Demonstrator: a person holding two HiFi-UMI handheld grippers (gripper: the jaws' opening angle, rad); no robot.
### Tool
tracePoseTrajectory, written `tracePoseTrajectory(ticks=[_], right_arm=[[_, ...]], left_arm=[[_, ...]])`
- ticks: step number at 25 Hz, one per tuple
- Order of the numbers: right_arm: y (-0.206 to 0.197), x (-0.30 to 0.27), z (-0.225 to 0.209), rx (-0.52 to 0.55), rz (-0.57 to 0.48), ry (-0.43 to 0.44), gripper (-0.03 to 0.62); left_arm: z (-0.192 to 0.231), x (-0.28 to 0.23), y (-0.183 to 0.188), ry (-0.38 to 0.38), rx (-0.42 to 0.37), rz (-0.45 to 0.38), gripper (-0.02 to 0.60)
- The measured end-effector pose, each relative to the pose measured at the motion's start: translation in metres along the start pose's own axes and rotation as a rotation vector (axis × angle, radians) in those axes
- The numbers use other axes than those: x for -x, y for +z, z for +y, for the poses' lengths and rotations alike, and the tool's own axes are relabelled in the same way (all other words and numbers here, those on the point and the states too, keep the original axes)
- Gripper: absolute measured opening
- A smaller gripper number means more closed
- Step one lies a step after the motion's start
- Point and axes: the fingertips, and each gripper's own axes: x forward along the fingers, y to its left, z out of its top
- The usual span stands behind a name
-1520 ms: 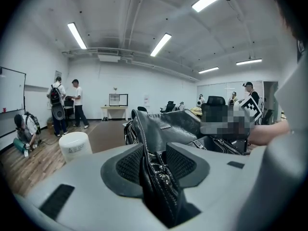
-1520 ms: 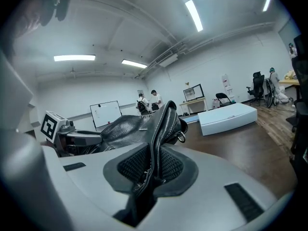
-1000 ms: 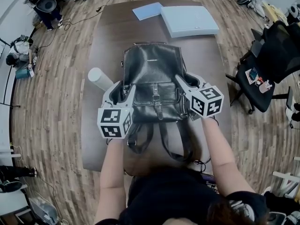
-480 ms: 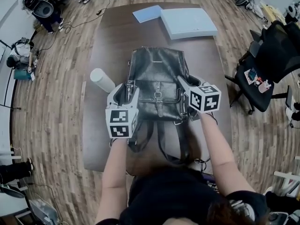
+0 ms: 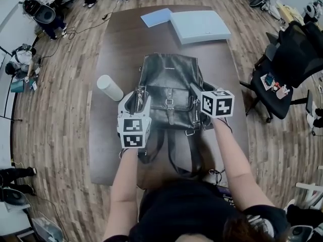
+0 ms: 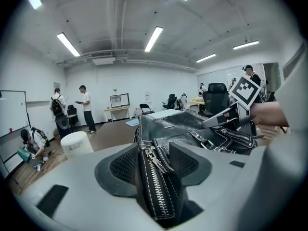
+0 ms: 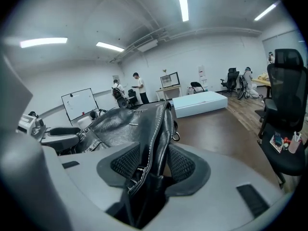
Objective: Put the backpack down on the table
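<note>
surface [image 5: 126, 44] has the backpack [image 5: 169, 79] lying flat mid-way, straps toward near edge; left gripper [image 5: 138, 94] jaws apart around its left zip edge, just narrowed slightly; right gripper [image 5: 195, 91] jaws just opening, loose around its right side.

The head view looks steeply down on the brown worktop [image 5: 115, 49]. Both gripper views closely face the black leather backpack [image 5: 169, 75].

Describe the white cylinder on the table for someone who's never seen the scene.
On the brown table, a black backpack lies centred. Left of it, near the table's edge, stands the white cylinder. It's the only round thing; the pale box and sheet at the far end are flat.
</note>
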Motion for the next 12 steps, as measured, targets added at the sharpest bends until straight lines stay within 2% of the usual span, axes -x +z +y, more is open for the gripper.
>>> tracePoseTrajectory(ticks=[3,5,12], right_arm=[[-0.003,0.003,-0.006,-0.012,0.023,-0.019,0.211],[-0.007,0.007,-0.009,0.007,0.039,-0.022,0.276],[-0.019,0.022,-0.003,0.055,0.043,-0.020,0.279]], left_arm=[[-0.005,-0.001,-0.002,-0.002,-0.026,0.010,0.216],[-0.007,0.000,-0.005,-0.002,-0.027,0.017,0.223],[-0.009,0.008,-0.004,0.009,-0.015,0.007,0.229]])
